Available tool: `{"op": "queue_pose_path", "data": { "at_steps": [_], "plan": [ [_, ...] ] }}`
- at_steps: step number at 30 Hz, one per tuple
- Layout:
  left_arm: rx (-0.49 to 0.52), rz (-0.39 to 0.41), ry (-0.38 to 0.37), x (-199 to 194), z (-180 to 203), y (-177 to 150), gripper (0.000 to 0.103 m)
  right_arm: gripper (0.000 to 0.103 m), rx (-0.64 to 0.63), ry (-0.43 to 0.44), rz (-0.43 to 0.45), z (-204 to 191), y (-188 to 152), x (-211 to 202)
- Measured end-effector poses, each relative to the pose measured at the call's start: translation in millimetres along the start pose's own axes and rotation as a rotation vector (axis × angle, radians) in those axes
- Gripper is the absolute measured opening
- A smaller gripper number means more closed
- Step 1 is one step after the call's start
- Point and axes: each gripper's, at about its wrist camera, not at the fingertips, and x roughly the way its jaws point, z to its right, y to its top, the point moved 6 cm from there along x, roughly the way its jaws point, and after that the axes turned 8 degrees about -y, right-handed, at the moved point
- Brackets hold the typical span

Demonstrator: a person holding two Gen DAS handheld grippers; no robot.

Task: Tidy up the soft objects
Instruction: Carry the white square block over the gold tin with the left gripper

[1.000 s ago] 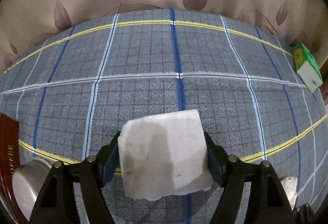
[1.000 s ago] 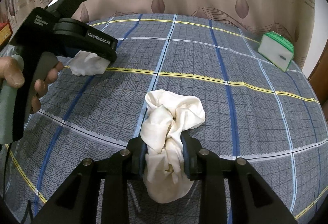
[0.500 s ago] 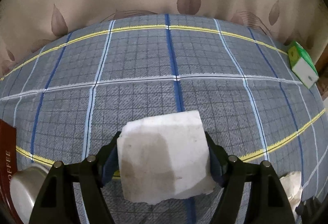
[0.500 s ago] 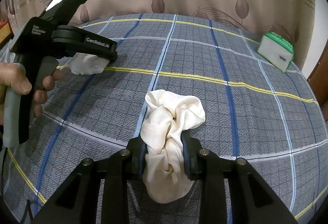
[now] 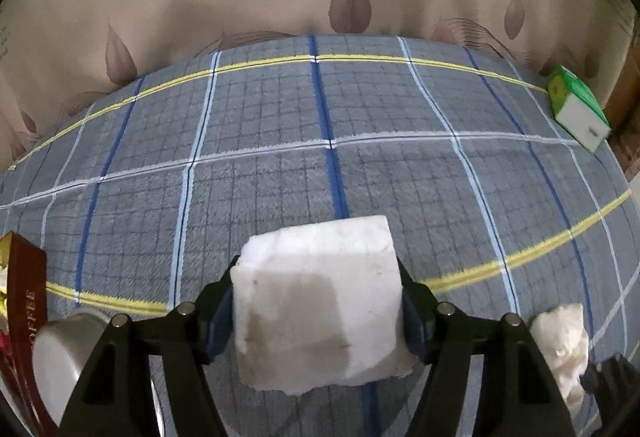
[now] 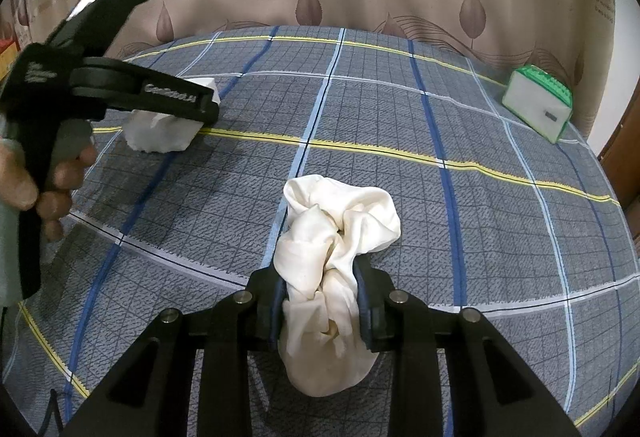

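The left gripper (image 5: 318,301), closing wide on a white foam block (image 5: 320,309), meets a light, compressible body: hold its flat sides. The right gripper (image 6: 322,301), nearly closed, pinches a limp cream cloth (image 6: 336,237) mid-bundle on the near bed (image 6: 500,205); expect sagging ends

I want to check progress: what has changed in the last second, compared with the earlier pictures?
The left gripper has shifted a little with the white foam block between its fingers; its jaws are closing on the block. In the right wrist view it sits slightly higher. The right gripper stays clamped on the cream cloth. The green box has not moved.
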Motion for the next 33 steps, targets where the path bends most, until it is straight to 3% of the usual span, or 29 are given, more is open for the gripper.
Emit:
{"op": "queue_pose_path", "data": {
  "at_steps": [2, 7, 19, 28, 33],
  "plan": [
    [-0.003, -0.01, -0.049, -8.2, 2.8, -4.6, 0.069, 0.028, 0.001, 0.001, 0.0, -0.1, -0.1, 0.0],
    [0.029, -0.02, -0.045, -29.1, 3.9, -16.6, 0.069, 0.028, -0.001, -0.001, 0.0, -0.1, 0.0, -0.2],
    [0.061, -0.038, -0.132, -91.6, 4.5, -60.6, 0.07, 0.028, -0.003, -0.003, 0.001, 0.7, 0.0, -0.3],
    [0.096, -0.047, -0.137, -140.1, -8.4, -99.8, 0.07, 0.029, -0.007, -0.008, 0.001, 3.9, -0.1, -1.6],
    [0.127, -0.053, -0.076, -161.8, -27.8, -119.0, 0.07, 0.03, -0.011, -0.015, 0.002, 4.2, -0.2, -1.1]
  ]
}}
